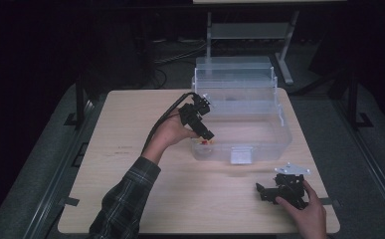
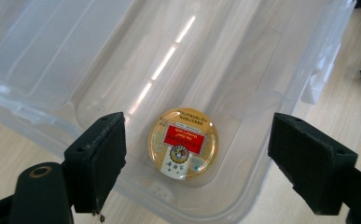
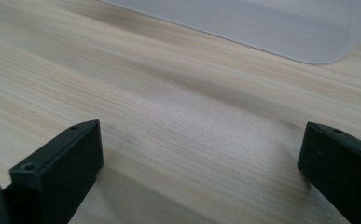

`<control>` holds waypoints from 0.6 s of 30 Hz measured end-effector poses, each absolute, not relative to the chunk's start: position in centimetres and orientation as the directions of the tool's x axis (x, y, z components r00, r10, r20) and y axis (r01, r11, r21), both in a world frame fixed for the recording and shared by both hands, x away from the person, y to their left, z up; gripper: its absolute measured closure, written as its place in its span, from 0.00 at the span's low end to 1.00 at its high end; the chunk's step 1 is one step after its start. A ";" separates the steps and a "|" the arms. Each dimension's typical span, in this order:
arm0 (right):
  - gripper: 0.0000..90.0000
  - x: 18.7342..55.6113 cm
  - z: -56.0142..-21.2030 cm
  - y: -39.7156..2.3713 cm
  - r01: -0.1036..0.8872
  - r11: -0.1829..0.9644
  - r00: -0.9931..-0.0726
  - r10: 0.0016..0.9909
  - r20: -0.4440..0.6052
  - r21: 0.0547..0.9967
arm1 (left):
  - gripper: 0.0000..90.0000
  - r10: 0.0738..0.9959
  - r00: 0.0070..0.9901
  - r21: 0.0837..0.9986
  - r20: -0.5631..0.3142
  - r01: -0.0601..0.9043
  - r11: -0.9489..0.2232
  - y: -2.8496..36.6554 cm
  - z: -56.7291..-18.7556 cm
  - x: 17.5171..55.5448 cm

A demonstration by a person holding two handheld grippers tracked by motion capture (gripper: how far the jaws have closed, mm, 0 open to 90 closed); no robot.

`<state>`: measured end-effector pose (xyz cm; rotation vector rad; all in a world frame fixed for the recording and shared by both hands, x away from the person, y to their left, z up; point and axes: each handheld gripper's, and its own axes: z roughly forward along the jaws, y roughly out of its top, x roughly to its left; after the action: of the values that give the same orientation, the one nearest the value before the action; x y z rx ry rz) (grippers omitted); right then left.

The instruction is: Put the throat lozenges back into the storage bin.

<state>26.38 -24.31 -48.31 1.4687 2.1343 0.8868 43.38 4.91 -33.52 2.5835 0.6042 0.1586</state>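
Table (image 3: 178, 107): pale wood grain, matt.
Bin (image 2: 281, 70): clear plastic, smooth, glossy glints.
Round tin (image 2: 183, 143): shiny gold printed lid, red label.
Gripper pads (image 2: 99, 158): black, matt.
Sleeve (image 1: 125, 199): plaid cloth.

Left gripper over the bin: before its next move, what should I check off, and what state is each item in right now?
1. Left gripper open: ok, jaws stand wide apart.
2. Tin lies inside the bin, flat on its floor: ok.
3. Tin free of the jaws: ok, gaps show on both sides.
4. Bin lid out of the way: ok, it stands open behind the bin.
5. Right gripper clear of the bin: ok, low over the table near its right front corner, jaws open with nothing between them.
6. Whether the left gripper is about to grasp or has just let go: cannot tell.
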 end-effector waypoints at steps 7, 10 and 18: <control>0.00 26.4 -48.3 -24.3 0.675 0.247 -0.368 0.929 0.027 0.696 | 0.21 0.450 0.893 0.494 0.001 0.391 -0.777 6.0 -33.2 42.8; 0.00 26.4 -48.3 -24.3 0.675 0.247 -0.368 0.929 0.028 0.696 | 0.21 0.456 0.890 0.499 0.002 0.394 -0.772 6.5 -33.0 42.6; 0.00 26.4 -48.3 -24.3 0.675 0.247 -0.368 0.929 0.028 0.695 | 0.21 0.460 0.888 0.508 0.019 0.388 -0.769 7.8 -32.3 41.9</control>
<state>26.40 -24.31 -48.31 1.4678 2.1348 0.8877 41.91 7.79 -32.33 2.5489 0.6138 0.1936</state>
